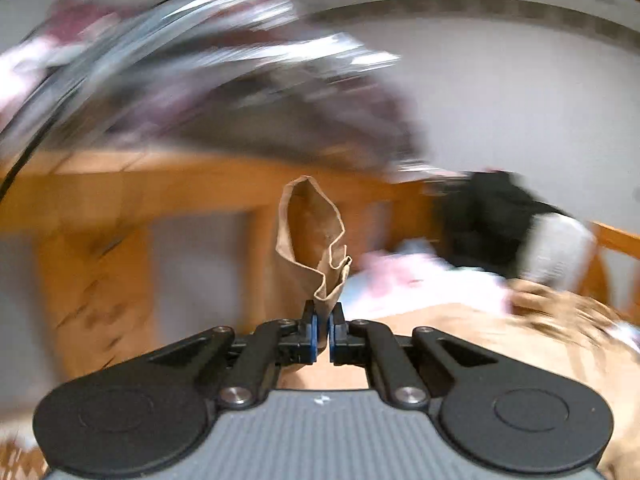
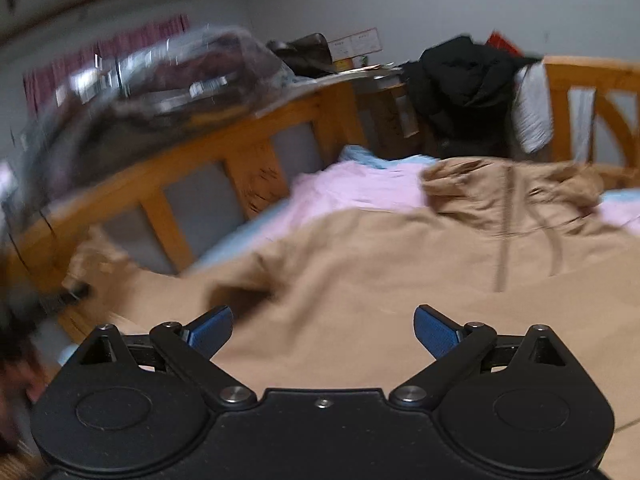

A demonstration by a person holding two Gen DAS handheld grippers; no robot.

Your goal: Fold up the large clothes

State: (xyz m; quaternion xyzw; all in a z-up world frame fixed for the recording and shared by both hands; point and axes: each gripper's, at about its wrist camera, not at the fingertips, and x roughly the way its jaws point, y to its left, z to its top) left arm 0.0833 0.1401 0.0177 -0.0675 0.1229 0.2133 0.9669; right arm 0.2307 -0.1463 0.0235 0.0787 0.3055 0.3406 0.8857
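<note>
The left gripper (image 1: 323, 326) has its jaws pinched tight on a bit of the tan coat (image 1: 314, 236). The pinched bit sticks up from the blue pads (image 1: 313, 332) like a floppy loop. It looks like a cuff or a hem, but I cannot tell which. The picture from this side is very blurry.

The right gripper (image 2: 323, 330) has its jaws wide open. Nothing is between them. It hangs just over the coat (image 2: 400, 272) and does not touch it.

The coat lies spread out on the bed, over a pink sheet (image 2: 360, 186) and a blue sheet (image 2: 236, 236). Its far end is bunched up into a lump. One end hangs over by the wood rail (image 2: 200, 156) on the left side of the bed.

A black jacket (image 2: 464, 88) is draped on the far bed frame, next to something white (image 2: 532, 116). A shiny plastic bag (image 2: 160, 92) sits behind the rail.
</note>
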